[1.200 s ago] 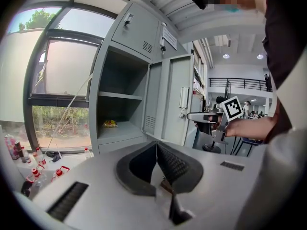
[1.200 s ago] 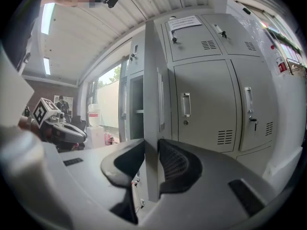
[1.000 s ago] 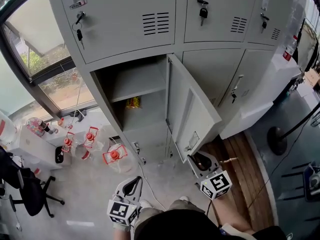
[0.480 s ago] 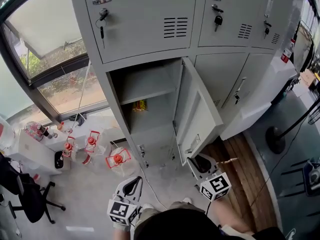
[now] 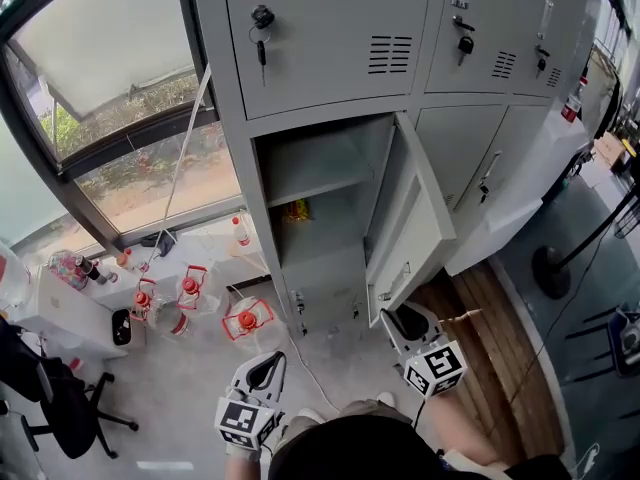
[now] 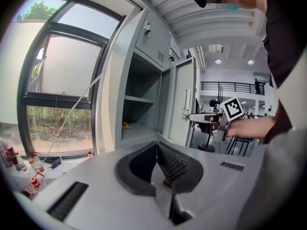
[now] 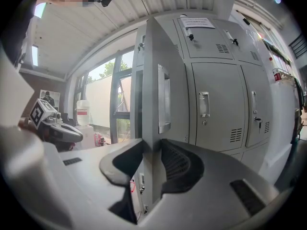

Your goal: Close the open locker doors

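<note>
Sitting far left: three clear jugs (image 5: 190,290) with red caps are seen on the floor by the window.
Left gripper (image 5: 266,364): held low, well clear of the lockers; fingers pressed together, nothing between them.
Open compartment (image 5: 318,203): just one, bottom row, leftmost column; one shelf inside, one small yellow thing (image 5: 297,211) below it.
Locker door (image 5: 412,230): one open, plain grey metal, hinged on its right, swung out toward the camera.
Right gripper (image 5: 399,320): fingers clamped on the door's free edge, low down.
Closed doors: three counted up top, keys (image 5: 262,25) in the locks; two more lower right.
</note>
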Tool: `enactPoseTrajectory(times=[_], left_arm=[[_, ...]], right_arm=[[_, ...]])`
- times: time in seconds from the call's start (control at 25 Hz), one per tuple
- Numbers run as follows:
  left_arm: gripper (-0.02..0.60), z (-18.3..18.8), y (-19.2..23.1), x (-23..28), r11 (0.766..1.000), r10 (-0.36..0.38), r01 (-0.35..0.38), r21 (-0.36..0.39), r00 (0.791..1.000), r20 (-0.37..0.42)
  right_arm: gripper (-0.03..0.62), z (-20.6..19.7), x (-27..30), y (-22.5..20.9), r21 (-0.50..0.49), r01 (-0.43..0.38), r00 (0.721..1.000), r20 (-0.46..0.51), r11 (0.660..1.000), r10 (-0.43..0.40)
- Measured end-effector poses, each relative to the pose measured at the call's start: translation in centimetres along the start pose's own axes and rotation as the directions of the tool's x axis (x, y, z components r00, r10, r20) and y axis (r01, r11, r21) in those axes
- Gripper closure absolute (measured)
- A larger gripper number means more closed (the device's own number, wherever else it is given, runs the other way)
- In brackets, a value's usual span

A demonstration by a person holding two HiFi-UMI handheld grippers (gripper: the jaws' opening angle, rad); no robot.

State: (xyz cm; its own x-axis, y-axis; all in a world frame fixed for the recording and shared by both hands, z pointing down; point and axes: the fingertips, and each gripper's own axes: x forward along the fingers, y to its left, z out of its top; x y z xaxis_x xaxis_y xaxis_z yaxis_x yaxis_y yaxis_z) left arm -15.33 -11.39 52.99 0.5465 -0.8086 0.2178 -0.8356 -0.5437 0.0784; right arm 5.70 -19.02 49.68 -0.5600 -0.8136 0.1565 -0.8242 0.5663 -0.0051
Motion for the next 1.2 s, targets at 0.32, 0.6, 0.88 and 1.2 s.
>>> enactPoseTrajectory(times=[0.32, 0.6, 0.88, 1.2], left_arm=[[0.572, -0.5, 2.6, -2.3, 1.000, -0.020, 0.020, -0.006, 1.000, 0.008], [0.572, -0.6, 4.0, -3.2, 1.000, -0.014, 0.014, -0.017, 1.000, 0.015], [0.571, -0.4, 4.9, -2.7, 1.000, 0.007, -0.007, -0.021, 1.000, 0.008], [0.572, 0.0, 6.3, -2.2, 0.998, 0.058, -0.058, -0.033, 0.998, 0.008]], right_arm=[[0.464, 0.3, 1.7, 2.0, 0.006, 0.039, 0.999, -0.012, 0.999, -0.039], [0.464, 0.6, 3.3, 3.9, -0.003, 0.027, 1.000, -0.014, 1.000, -0.027], [0.474, 1.5, 5.9, 6.0, -0.011, -0.048, 0.999, -0.002, 0.999, 0.048], [0.479, 2.2, 8.8, 7.6, -0.011, -0.141, 0.990, 0.004, 0.990, 0.141]])
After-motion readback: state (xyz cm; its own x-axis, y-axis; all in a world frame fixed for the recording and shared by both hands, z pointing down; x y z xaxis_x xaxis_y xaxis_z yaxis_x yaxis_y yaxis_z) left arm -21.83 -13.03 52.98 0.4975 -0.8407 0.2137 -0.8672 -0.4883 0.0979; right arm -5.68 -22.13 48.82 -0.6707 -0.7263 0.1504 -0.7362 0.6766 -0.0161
